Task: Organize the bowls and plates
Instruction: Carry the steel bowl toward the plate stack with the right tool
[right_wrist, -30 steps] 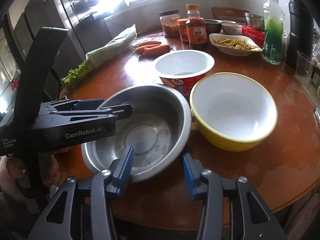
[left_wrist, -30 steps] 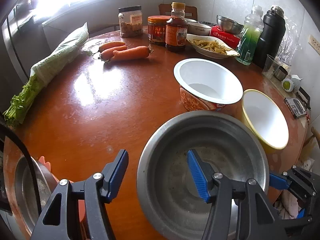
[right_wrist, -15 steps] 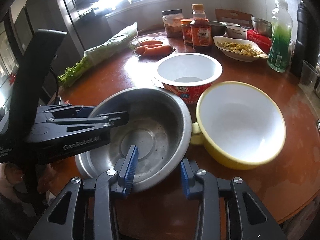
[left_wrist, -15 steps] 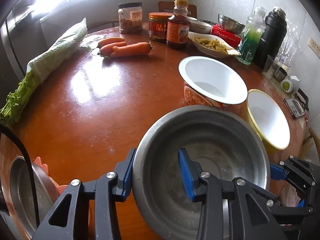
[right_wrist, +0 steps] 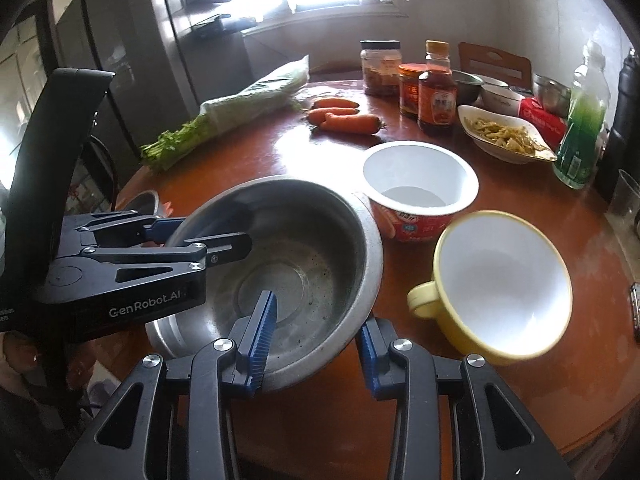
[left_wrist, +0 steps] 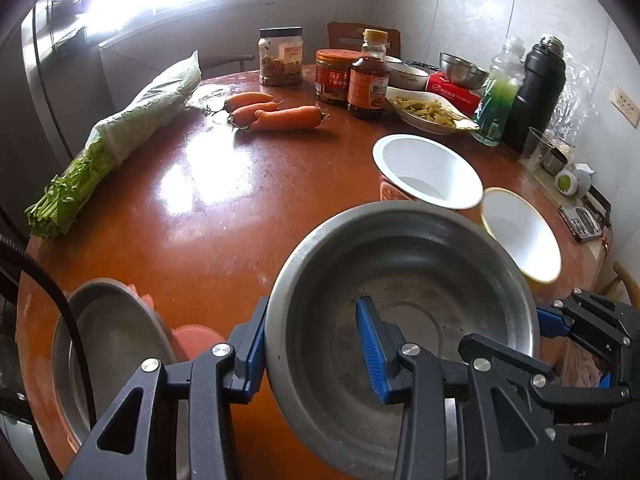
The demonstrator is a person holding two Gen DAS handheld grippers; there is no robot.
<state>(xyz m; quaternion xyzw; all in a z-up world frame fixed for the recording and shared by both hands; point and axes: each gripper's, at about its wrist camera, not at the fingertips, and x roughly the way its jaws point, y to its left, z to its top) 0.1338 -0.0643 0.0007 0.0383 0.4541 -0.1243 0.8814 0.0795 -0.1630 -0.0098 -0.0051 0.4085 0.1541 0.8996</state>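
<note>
Lifted since a second ago: your steel basin now tilts up off the round table, where before it sat flat. Your left gripper pinches its near-left rim, one blue pad inside, the other outside against the wall. Your right gripper straddles the opposite rim, one finger inside the basin, one outside, but they look spread with a gap, not clamped. White instant-noodle cup sits just behind the basin; yellow-rimmed mug bowl is beside it on the right, handle toward the basin. Second steel bowl sits at the near-left table edge over something orange-pink. Carrots, bagged greens, sauce bottle and jars stay at the far side.
</note>
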